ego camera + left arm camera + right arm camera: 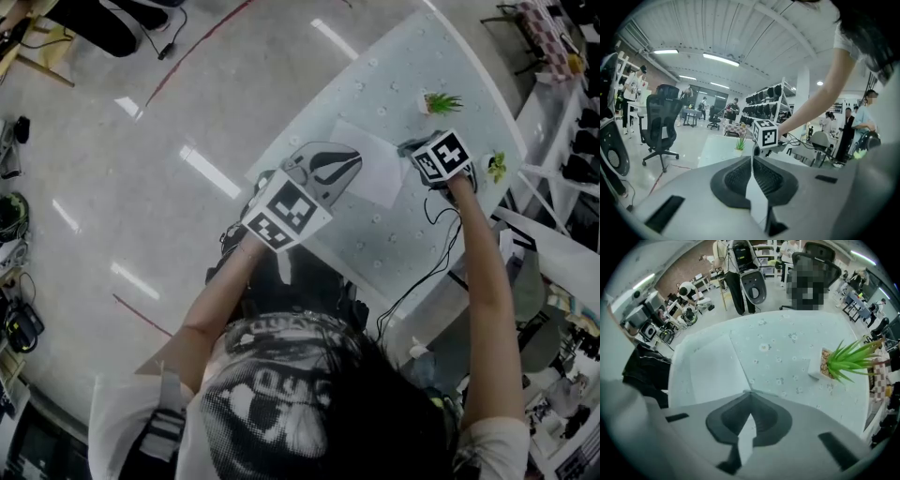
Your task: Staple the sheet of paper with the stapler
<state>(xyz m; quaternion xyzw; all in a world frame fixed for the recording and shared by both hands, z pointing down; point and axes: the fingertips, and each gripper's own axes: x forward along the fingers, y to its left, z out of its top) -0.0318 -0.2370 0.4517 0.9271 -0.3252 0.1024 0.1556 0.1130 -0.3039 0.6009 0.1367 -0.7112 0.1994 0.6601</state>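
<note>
A white sheet of paper [377, 174] lies flat on the pale dotted table [394, 234]. My left gripper [348, 161] hovers at the sheet's near left edge, nearly level, with its jaws closed tip to tip [751, 158] and nothing visible between them. My right gripper [434, 161] points straight down just off the sheet's right side, under its marker cube [765, 133]. In the right gripper view its jaws [750, 393] are shut and empty, tips at the edge of the paper [710, 366]. I cannot pick out a stapler in any view.
A small potted plant [439, 101] stands at the table's far edge, also in the right gripper view [848, 362]. A second plant [497, 166] sits at the right edge. A black cable [433, 251] trails off the table. An office chair [660, 124] and people stand beyond.
</note>
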